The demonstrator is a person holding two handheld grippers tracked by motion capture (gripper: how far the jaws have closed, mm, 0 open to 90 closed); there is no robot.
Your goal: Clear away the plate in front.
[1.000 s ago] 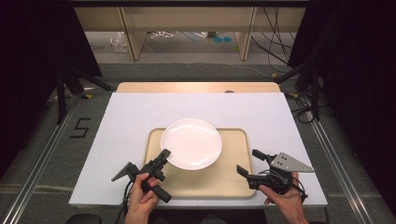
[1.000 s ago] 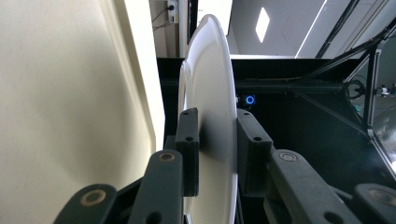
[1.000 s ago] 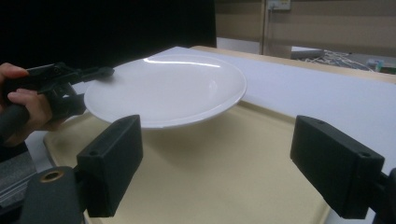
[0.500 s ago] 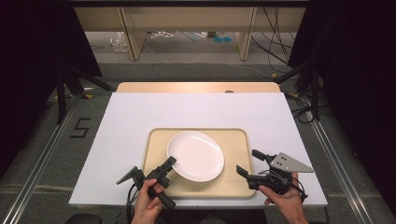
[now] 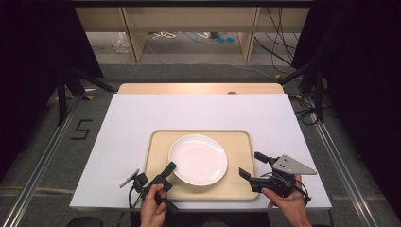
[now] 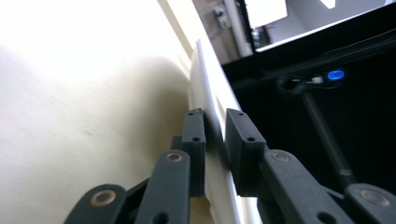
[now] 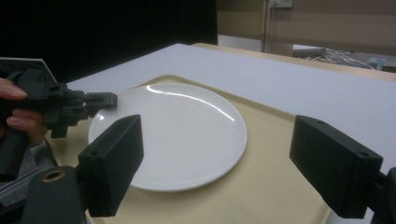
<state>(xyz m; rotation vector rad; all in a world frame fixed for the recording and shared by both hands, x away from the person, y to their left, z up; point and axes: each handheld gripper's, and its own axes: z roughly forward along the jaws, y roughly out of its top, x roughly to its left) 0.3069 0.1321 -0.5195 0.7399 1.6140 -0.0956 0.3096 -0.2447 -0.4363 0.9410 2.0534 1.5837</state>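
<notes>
The plate (image 5: 198, 159) lay flat in the tray (image 5: 241, 142) at the near middle of the counter (image 5: 142, 113). Its near-left rim was reached by the left hand-held gripper (image 5: 169, 166), which was pointed up and to the right from the near-left corner of the tray. In the left gripper view the rim (image 6: 205, 100) was seen edge-on between the two jaws, which had just been closing on it; the pads (image 6: 194, 140) stood close against it on either side, so the plate was judged to be gripped. A round plate offered no long axis, so the rim alone had to be taken. The right hand-held gripper (image 5: 250, 164) was held just beside the tray's right edge with its jaws wide apart and empty, aimed leftward at the plate, apart from it. The left hand was the nearer one.
</notes>
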